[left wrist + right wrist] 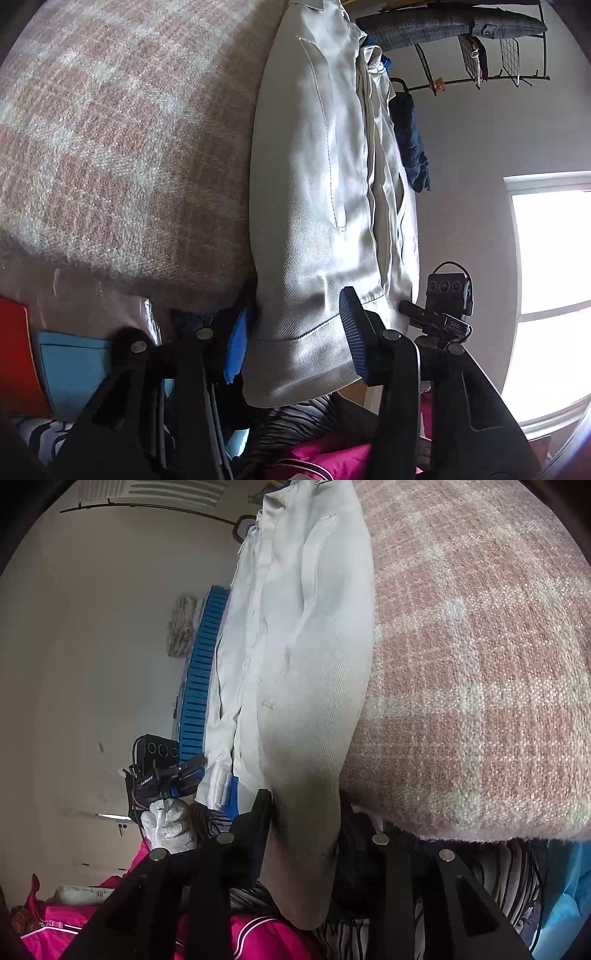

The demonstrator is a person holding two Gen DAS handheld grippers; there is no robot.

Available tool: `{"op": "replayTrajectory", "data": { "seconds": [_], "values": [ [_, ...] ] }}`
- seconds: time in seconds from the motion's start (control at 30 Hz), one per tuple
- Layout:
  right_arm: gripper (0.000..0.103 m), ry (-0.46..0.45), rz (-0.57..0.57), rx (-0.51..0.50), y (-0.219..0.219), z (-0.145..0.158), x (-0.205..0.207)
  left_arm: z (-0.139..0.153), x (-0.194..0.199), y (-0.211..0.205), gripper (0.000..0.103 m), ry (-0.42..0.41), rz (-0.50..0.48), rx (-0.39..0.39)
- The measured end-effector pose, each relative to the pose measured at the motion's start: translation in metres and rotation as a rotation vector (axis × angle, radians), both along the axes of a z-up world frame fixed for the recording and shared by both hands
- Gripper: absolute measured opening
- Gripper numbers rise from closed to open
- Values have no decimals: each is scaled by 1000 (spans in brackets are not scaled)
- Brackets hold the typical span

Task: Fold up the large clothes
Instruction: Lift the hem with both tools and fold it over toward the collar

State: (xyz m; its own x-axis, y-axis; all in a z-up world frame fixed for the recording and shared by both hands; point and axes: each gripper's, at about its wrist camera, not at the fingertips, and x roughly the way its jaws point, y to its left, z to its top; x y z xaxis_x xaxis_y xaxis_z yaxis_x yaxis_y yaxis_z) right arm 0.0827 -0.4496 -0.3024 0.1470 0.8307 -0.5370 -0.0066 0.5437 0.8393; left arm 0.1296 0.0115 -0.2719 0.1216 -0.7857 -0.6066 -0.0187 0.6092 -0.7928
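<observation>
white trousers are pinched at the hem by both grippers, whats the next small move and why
Probably carry the hem forward toward the waistband. Both the left gripper and right gripper clamp the white trousers, which lie stretched full length on the pink blanket, not yet folded.
</observation>
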Motion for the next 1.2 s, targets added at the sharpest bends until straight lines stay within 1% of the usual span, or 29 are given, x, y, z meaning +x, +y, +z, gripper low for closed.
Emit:
{"op": "replayTrajectory", "data": {
  "seconds": [0.03, 0.1, 0.13, 0.17, 0.2, 0.23, 0.3, 0.33, 0.37, 0.47, 0.57, 0.63, 0.77, 0.83, 0.87, 0.9, 0.93, 1.0, 1.03, 1.1, 1.2],
  "values": [
    [37, -2, -2, -1, 0, 0, 0, -2, 0, 0, 57, 14, -2, 4],
    [36, -9, 1, -4, 6, 0, 1, -9, -1, -13, 57, 26, -42, 32],
    [35, -9, 5, -2, 9, 0, 2, -12, -1, -20, 46, 31, -59, 47],
    [33, -12, 8, -8, 12, 1, 2, -12, 0, -25, 42, 29, -64, 71],
    [31, -18, 13, -13, 14, 3, 2, -10, 1, -29, 40, 18, -67, 83],
    [28, -28, 17, -20, 16, 7, 2, -7, 1, -29, 38, 16, -73, 81],
    [25, -42, 22, -16, 13, 14, 1, -2, 1, -24, 31, 21, -71, 49],
    [23, -47, 17, 1, 10, 18, 1, 1, 1, -21, 25, 22, -68, 39],
    [22, -50, 8, 23, 8, 22, 1, 6, 0, -18, 21, 20, -69, 30],
    [21, -67, -21, 87, 1, 34, 2, 24, 1, -15, 19, -2, -62, -6],
    [21, -82, -85, 195, -5, 46, 8, 43, 8, -15, 18, -15, -23, -75],
    [20, -90, -136, 241, -11, 56, 14, 57, 15, -21, 18, -31, 8, -102],
    [20, -84, -228, 270, -17, 73, 36, 78, 37, -24, 17, -56, 70, -150],
    [20, -94, -251, 238, -17, 82, 52, 84, 53, -24, 17, -67, 107, -144],
    [20, -102, -262, 204, -3, 87, 59, 84, 64, -24, 17, -61, 136, -143],
    [20, -104, -268, 180, -1, 90, 69, 83, 76, -23, 17, -47, 164, -152],
    [20, -105, -271, 158, 2, 92, 79, 81, 86, -22, 17, -40, 186, -157],
    [20, -98, -277, 101, 6, 94, 100, 72, 109, -24, 17, -29, 228, -141],
    [20, -99, -278, 71, 7, 95, 111, 69, 119, -26, 17, -33, 232, -132],
    [20, -82, -292, 16, 7, 90, 133, 62, 138, -35, 17, -54, 242, -78],
    [21, -29, -312, 2, 4, 70, 159, 43, 162, -43, 17, -23, 274, -56]
  ]
}}
